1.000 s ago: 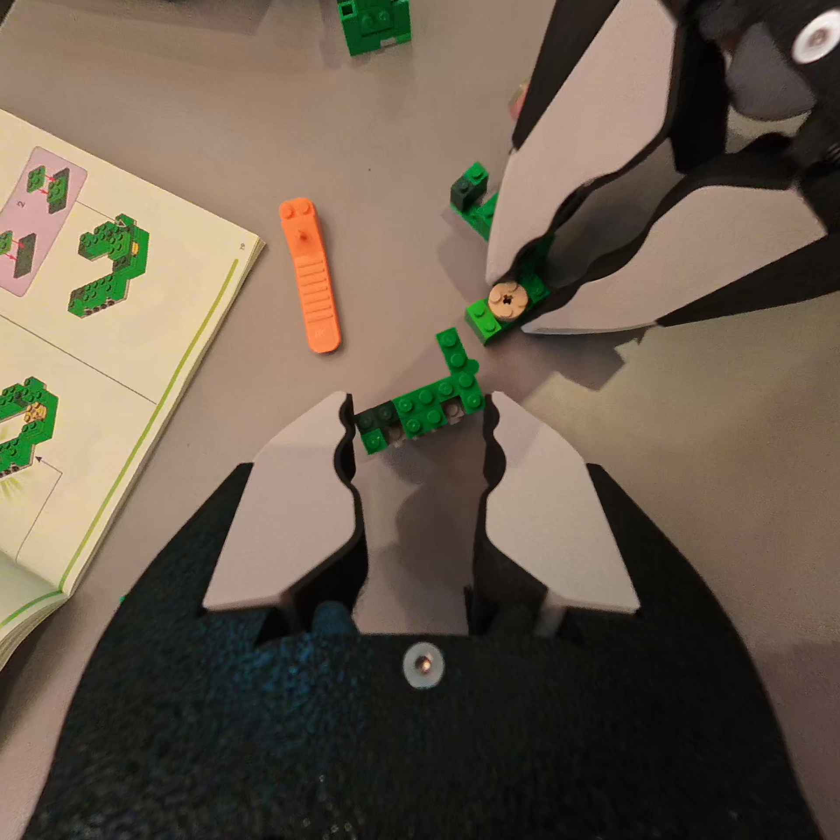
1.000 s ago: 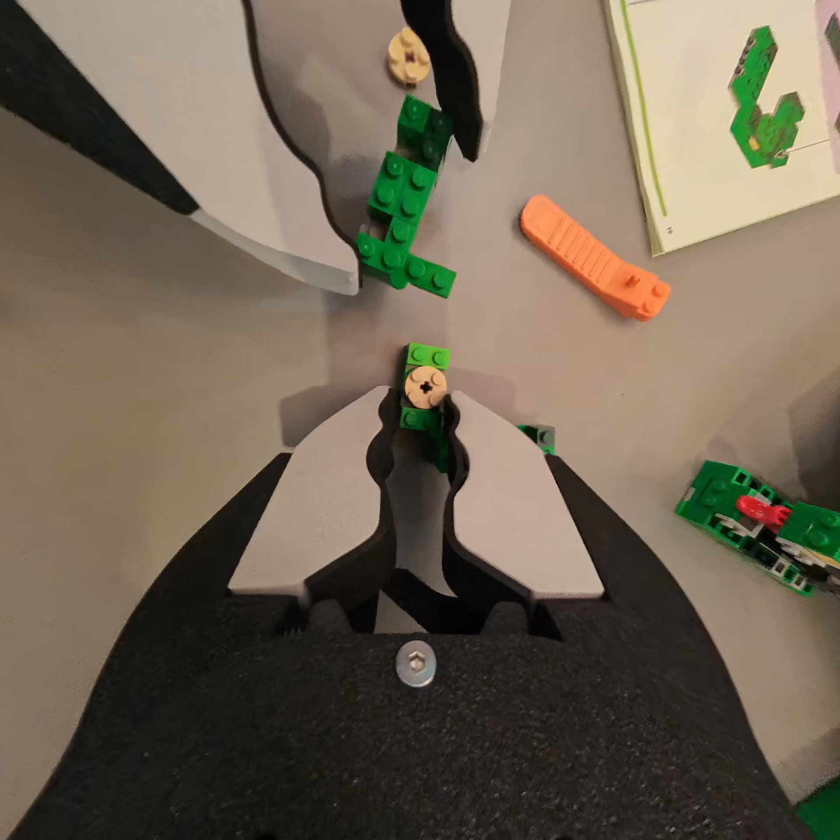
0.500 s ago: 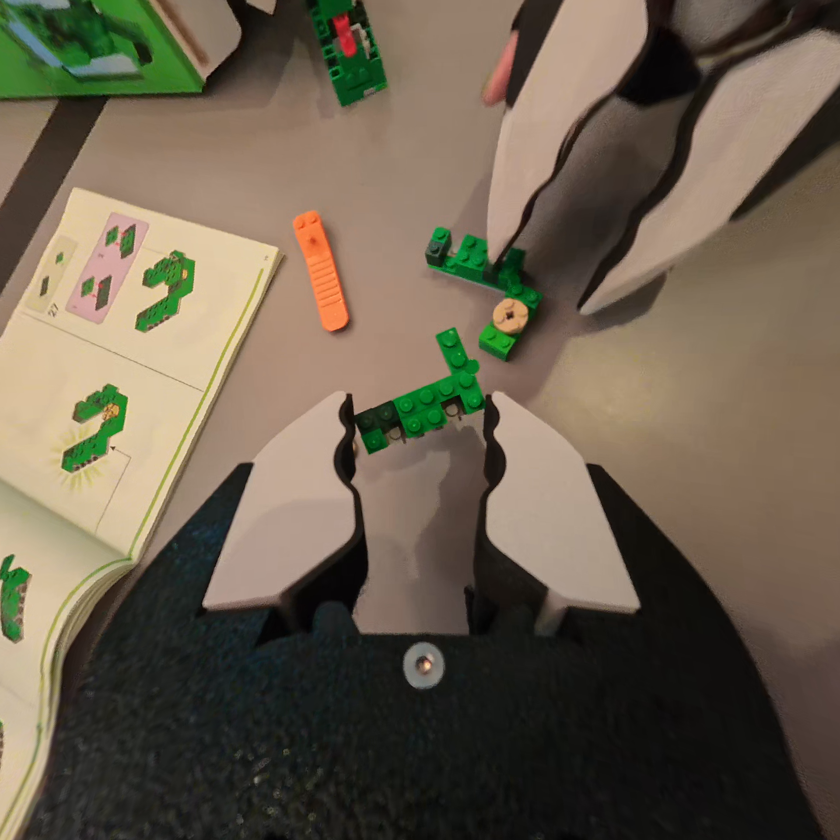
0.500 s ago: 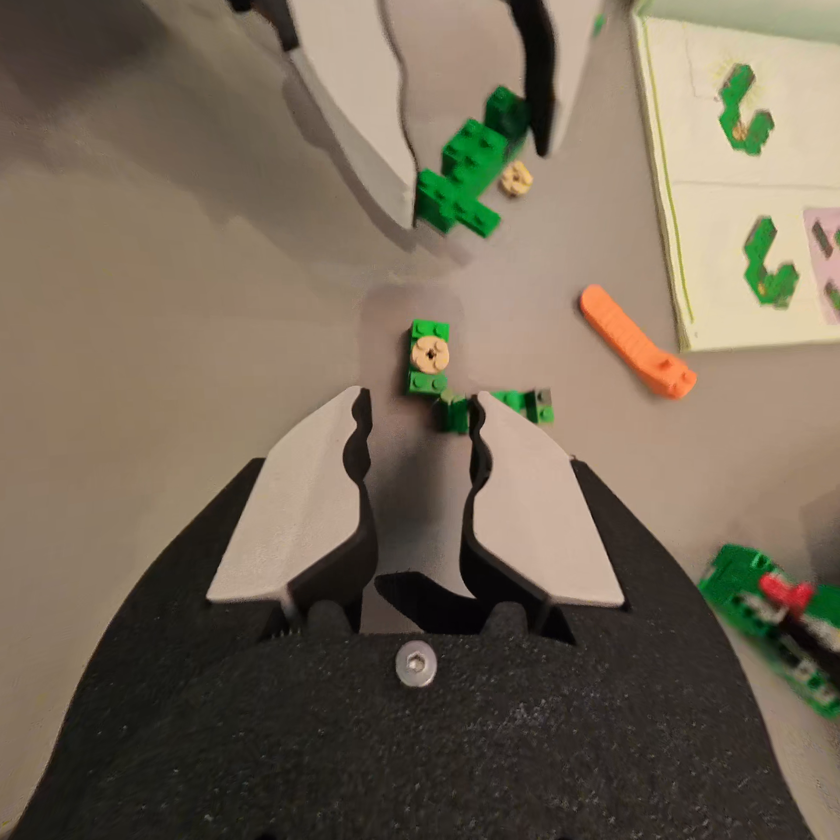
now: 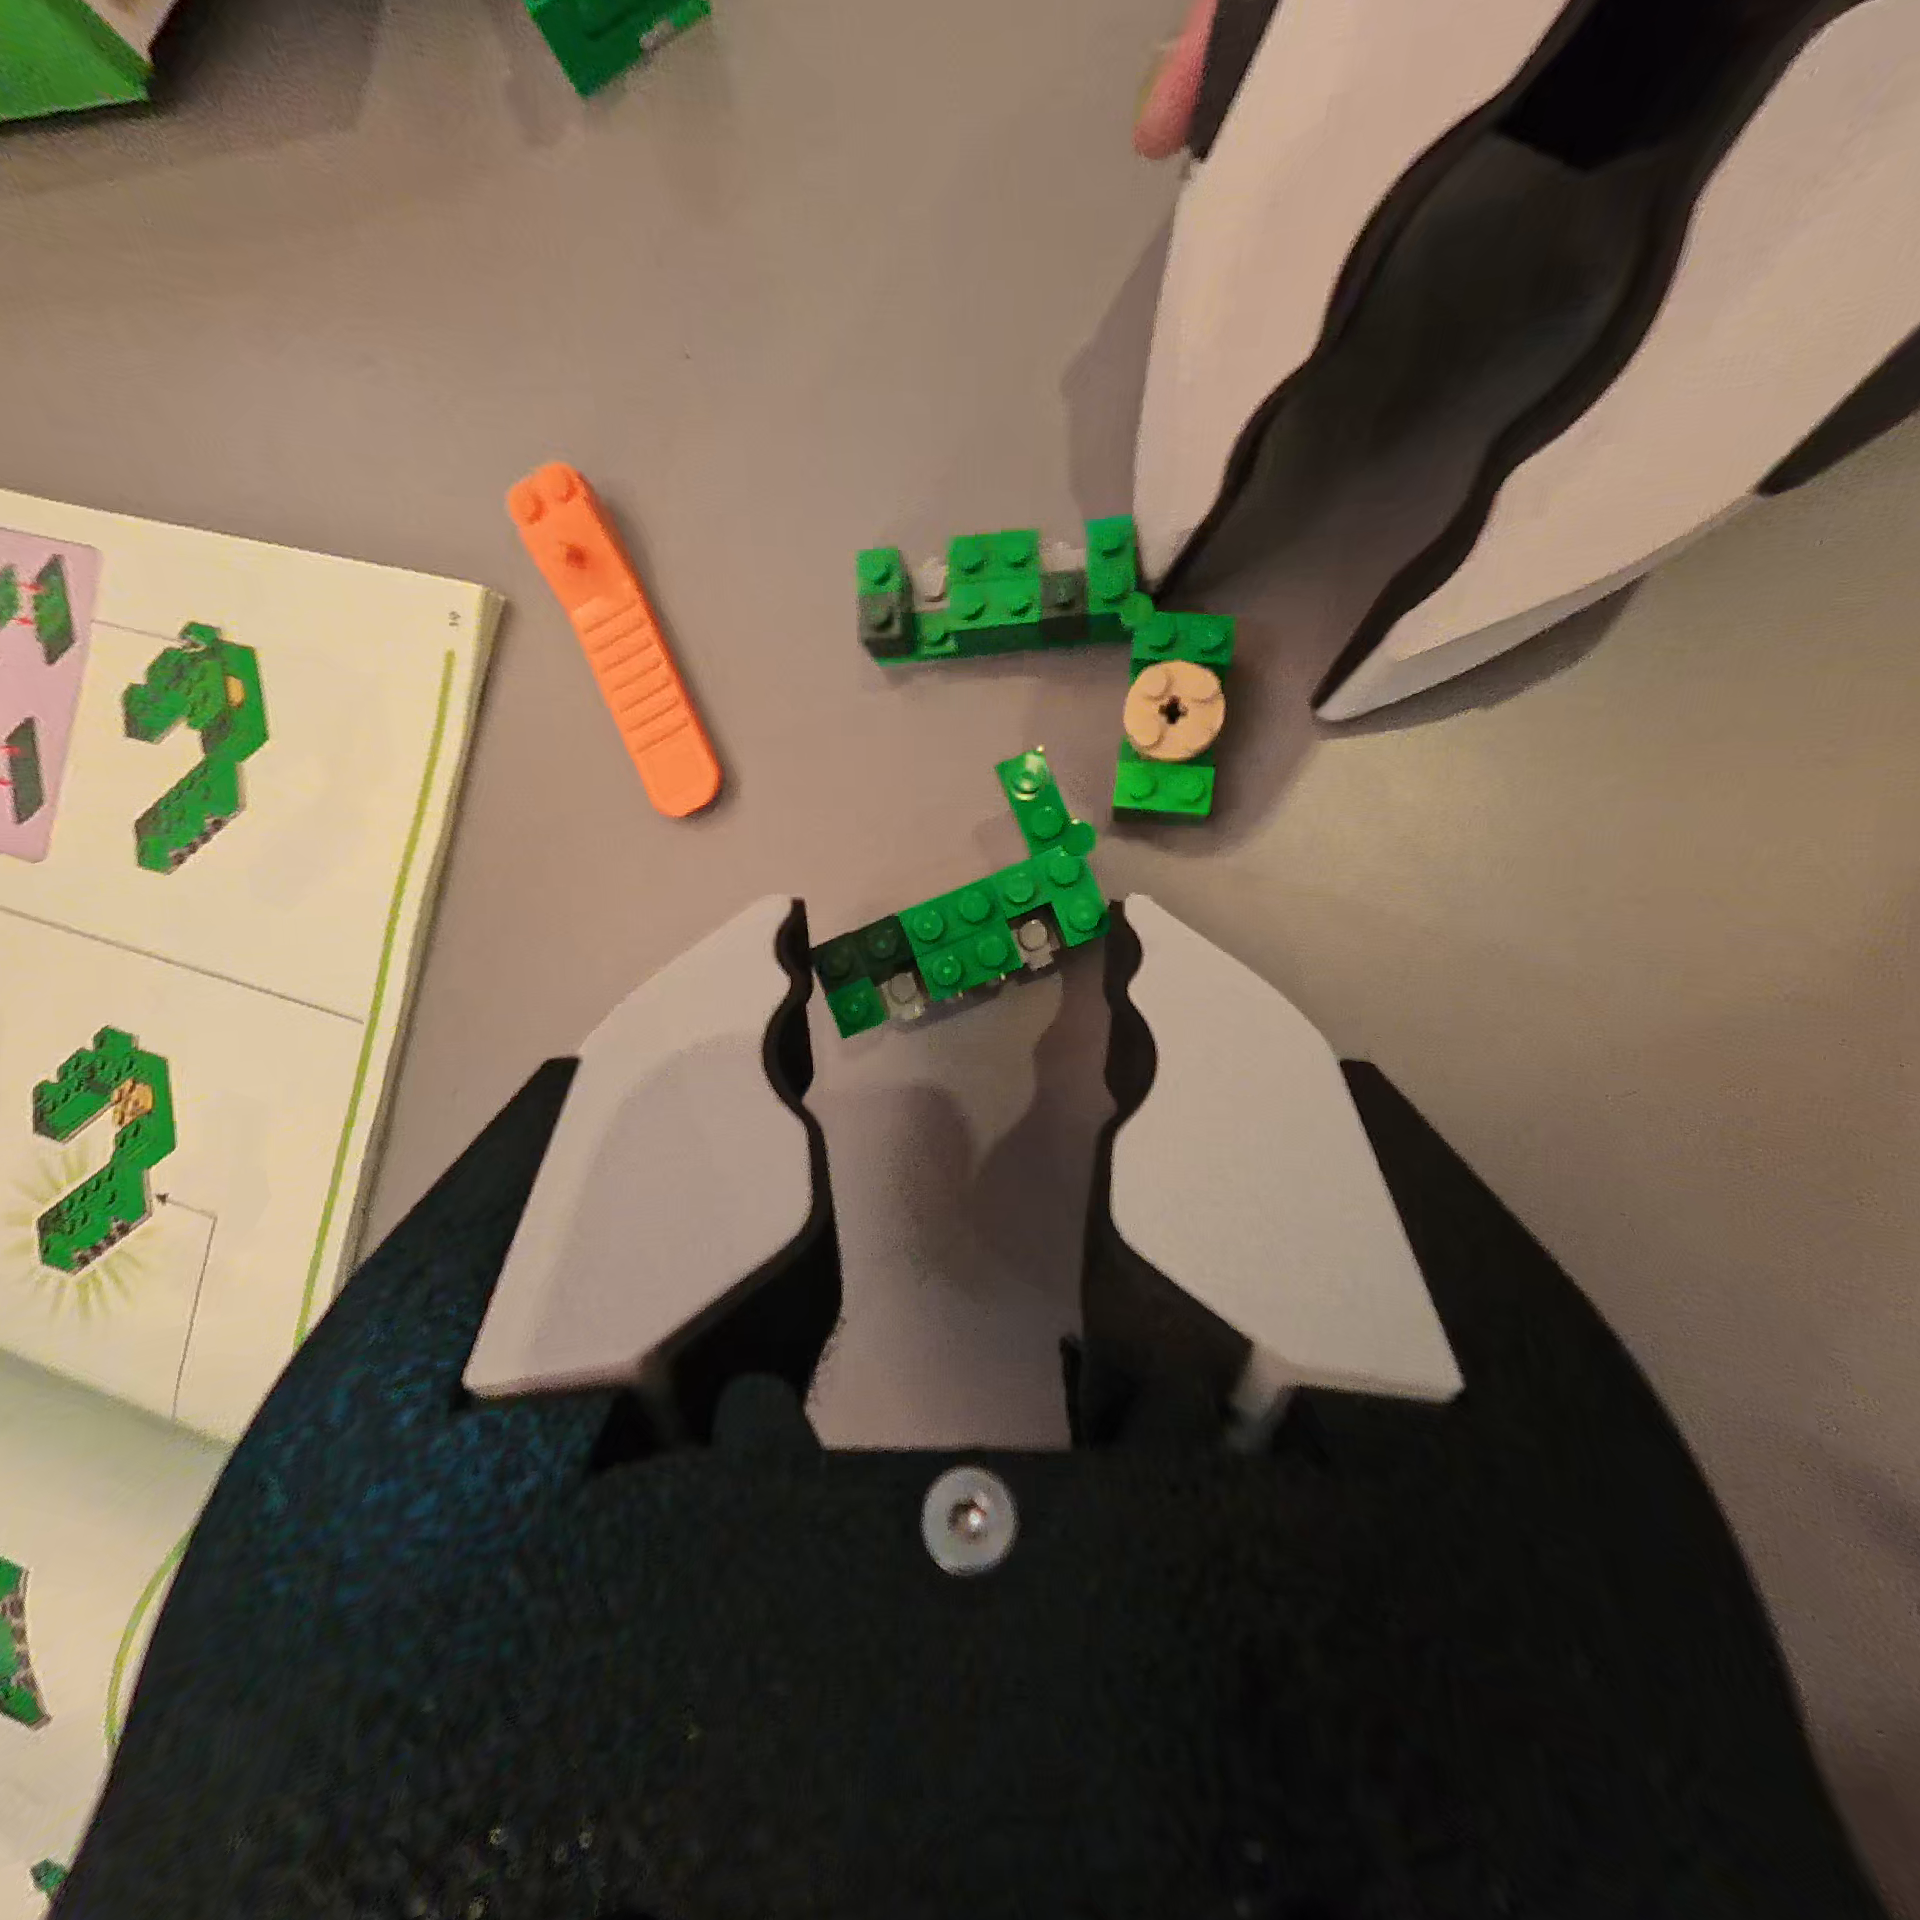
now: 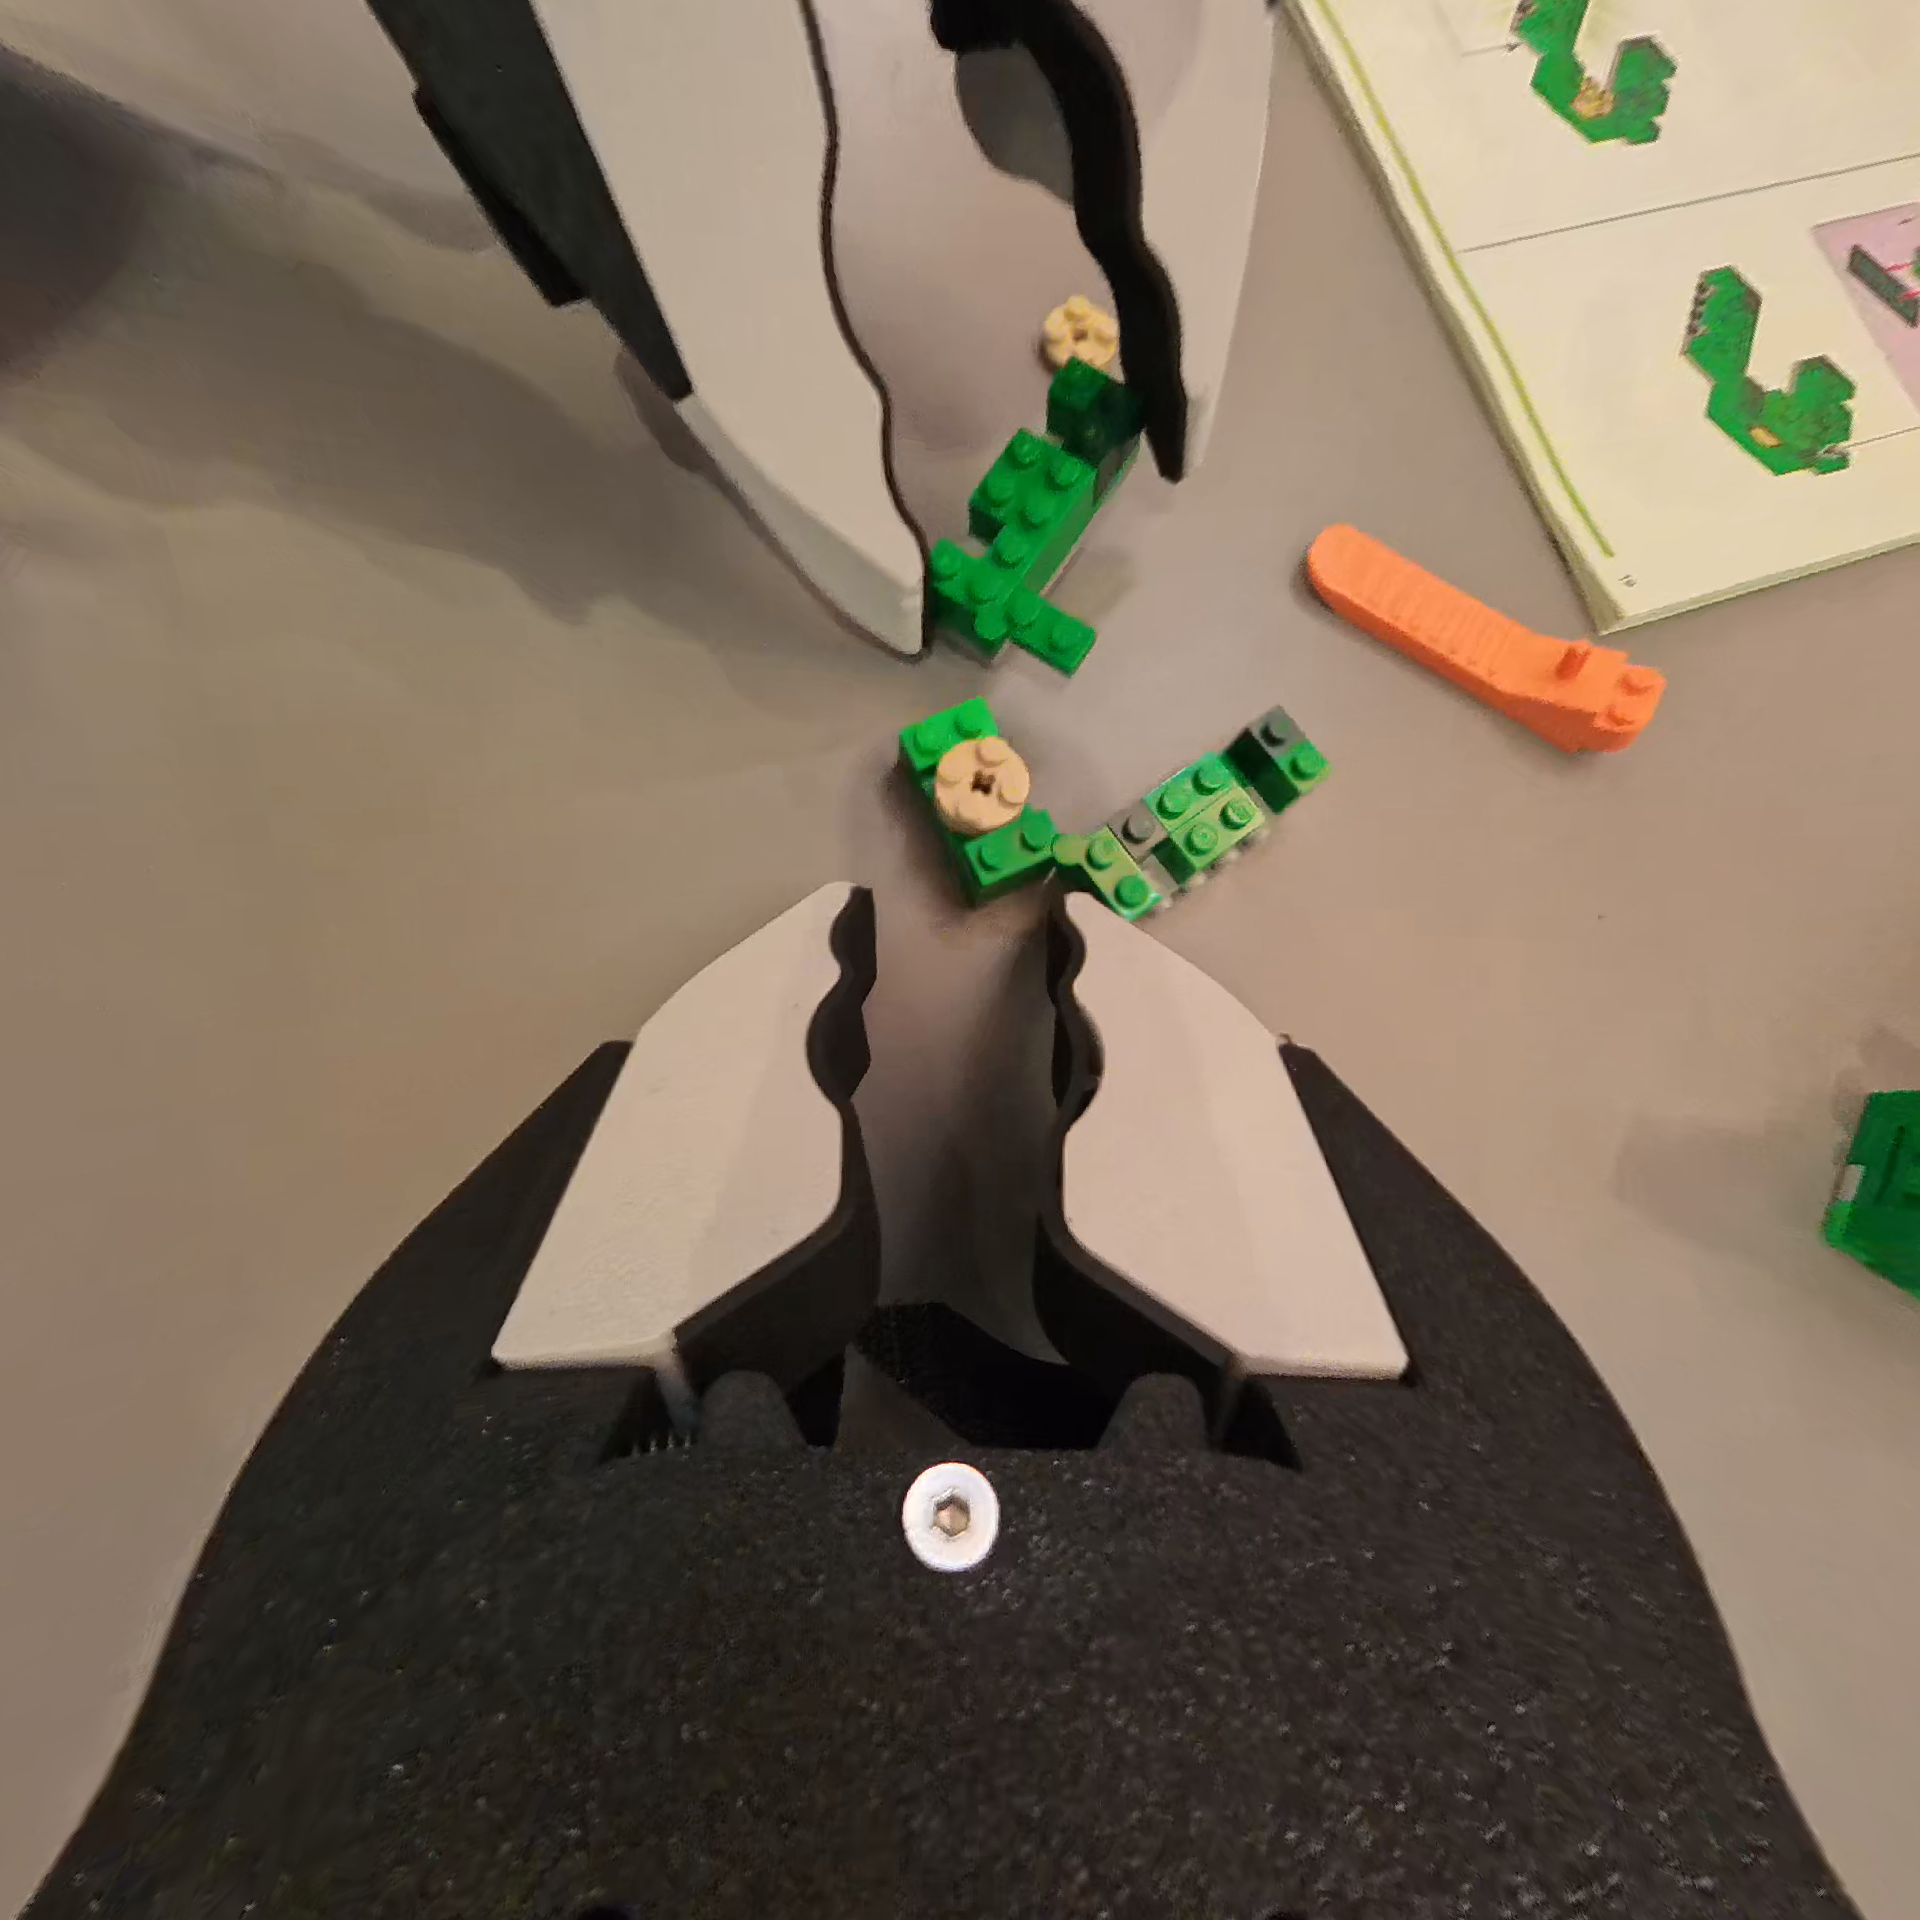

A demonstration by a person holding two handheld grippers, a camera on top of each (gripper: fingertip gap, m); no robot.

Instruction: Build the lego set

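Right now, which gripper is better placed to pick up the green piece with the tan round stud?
Right. The right gripper is open and empty, with the tan-stud piece lying just ahead of its tips. The left gripper is shut on the other green assembly, so it is not free.

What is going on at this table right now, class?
A person is building a Lego model with two hand-held grippers. The left gripper is shut on a green brick piece, holding it by both ends. The right gripper is open and holds nothing; the second green piece with a tan round stud lies on the grey table just past its tips. An orange brick separator, an open instruction booklet and a loose tan round piece lie nearby.
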